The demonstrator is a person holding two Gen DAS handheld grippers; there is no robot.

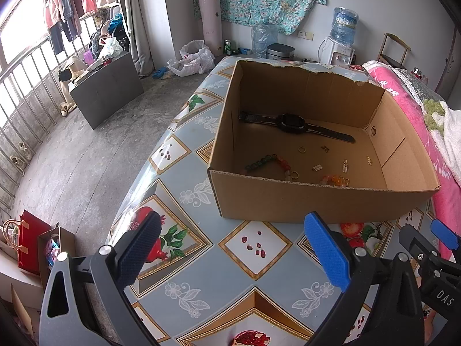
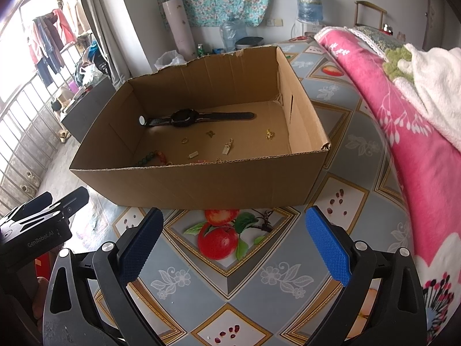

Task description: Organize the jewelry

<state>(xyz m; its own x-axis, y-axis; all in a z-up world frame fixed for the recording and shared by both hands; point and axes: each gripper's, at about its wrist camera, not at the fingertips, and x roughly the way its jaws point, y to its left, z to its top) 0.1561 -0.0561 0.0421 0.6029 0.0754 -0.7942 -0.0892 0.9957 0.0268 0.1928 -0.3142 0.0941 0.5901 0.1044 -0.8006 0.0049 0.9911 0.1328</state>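
An open cardboard box (image 1: 302, 201) stands on the patterned table; it also shows in the right wrist view (image 2: 201, 184). Inside lie a black watch (image 1: 291, 124), a bead bracelet (image 1: 270, 163), a gold ring (image 1: 301, 150) and several small gold charms (image 1: 344, 167). The watch (image 2: 184, 121), ring (image 2: 184, 140) and charms (image 2: 226, 149) show in the right wrist view too. My left gripper (image 1: 233, 252) is open and empty, in front of the box above the table. My right gripper (image 2: 234, 248) is open and empty, also in front of the box.
A pink blanket (image 2: 403, 132) with a white towel (image 2: 432, 86) lies along the table's right side. The table's left edge (image 1: 138, 184) drops to a concrete floor. The right gripper shows at the left wrist view's lower right (image 1: 432, 253).
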